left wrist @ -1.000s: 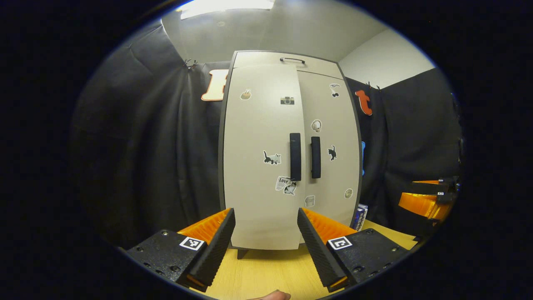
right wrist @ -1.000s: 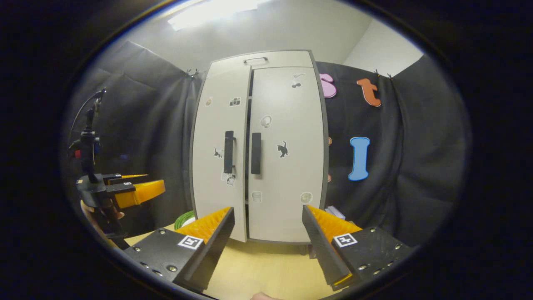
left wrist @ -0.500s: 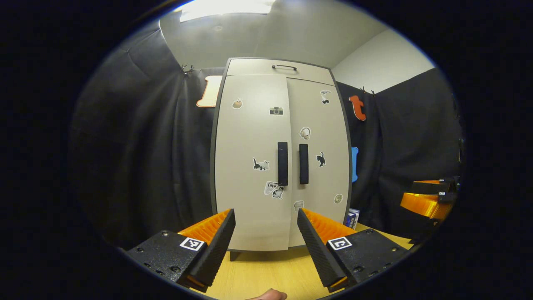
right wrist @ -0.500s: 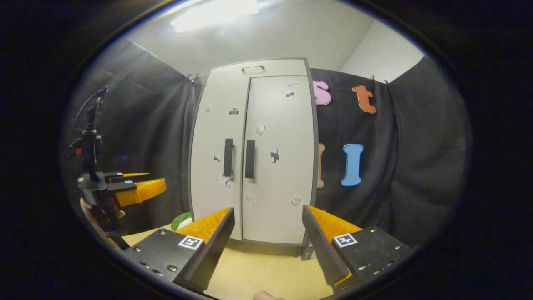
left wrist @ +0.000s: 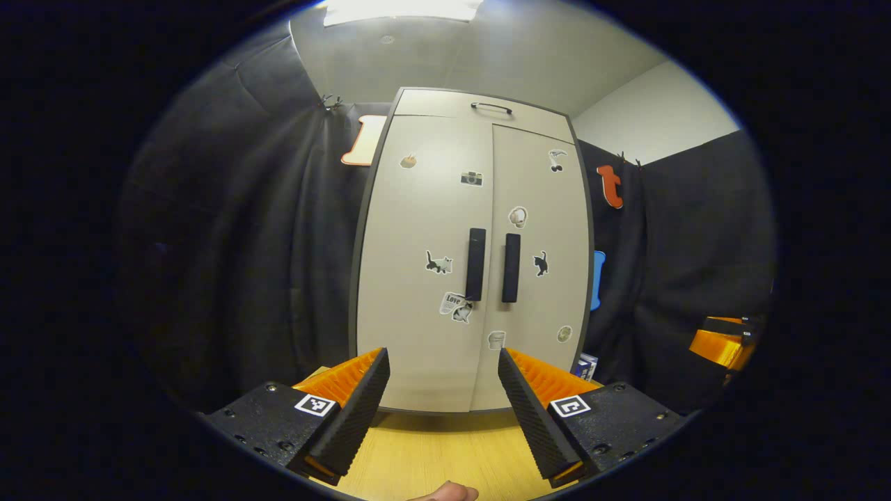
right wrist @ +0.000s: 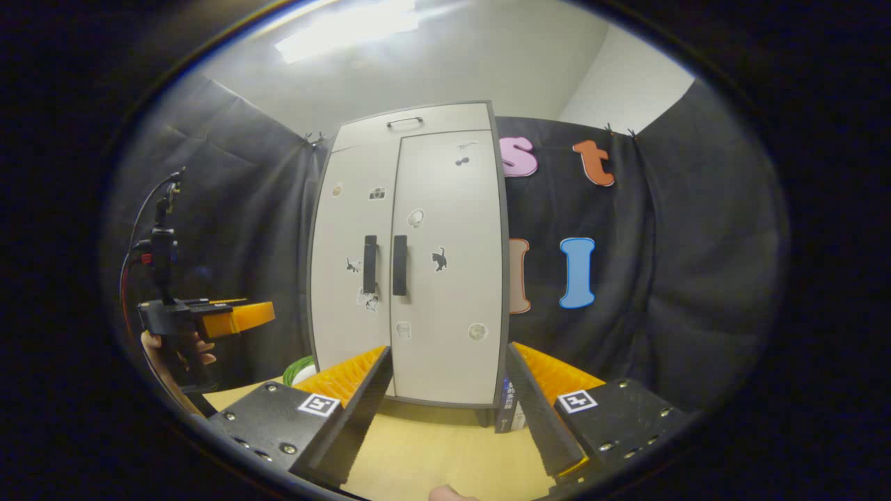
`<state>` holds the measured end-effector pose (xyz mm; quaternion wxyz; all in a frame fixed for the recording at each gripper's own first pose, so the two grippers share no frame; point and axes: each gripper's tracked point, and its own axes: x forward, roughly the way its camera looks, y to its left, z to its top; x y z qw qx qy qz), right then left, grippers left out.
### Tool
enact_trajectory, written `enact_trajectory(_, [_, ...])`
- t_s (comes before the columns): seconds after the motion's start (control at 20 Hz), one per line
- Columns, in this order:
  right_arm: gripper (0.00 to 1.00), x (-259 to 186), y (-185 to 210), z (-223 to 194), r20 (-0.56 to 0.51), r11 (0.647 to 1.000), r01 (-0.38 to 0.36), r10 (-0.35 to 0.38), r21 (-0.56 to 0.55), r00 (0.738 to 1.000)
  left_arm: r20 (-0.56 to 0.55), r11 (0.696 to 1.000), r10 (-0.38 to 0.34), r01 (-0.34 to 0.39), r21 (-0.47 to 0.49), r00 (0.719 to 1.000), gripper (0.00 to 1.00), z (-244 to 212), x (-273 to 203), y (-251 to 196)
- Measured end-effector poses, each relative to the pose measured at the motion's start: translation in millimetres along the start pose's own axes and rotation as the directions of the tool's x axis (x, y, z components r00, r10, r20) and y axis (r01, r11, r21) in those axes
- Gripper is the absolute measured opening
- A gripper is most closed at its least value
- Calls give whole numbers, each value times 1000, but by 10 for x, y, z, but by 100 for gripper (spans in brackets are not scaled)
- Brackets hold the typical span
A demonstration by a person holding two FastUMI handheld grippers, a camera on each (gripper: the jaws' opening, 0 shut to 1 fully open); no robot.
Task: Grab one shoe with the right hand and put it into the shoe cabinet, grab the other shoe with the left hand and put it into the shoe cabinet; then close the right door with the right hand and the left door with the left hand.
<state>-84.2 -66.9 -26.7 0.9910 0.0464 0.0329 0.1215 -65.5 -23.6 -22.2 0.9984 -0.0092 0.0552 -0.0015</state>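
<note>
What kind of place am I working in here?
Likely a recording booth in an office room, not a home: black cloth hangs as walls, a small cabinet stands on a wooden table, and a ceiling light panel glows overhead.

Two handheld grippers, black w/ orange.
Left gripper [left wrist: 443, 390], right gripper [right wrist: 445, 390]: black screwed bodies, orange ribbed fingers [left wrist: 348, 376] w/ black pads, square b/w tags.

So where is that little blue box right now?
In the right gripper view the blue box stands on the table at the cabinet's lower right corner, beside its foot.
</note>
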Motion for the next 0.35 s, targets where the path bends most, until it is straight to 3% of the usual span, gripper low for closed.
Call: enact_trajectory(0.35, [98,-39,10,35,-1,999,-52,52,16,999,-4,999,-19,19,29,1000,96,-106,83,-150])
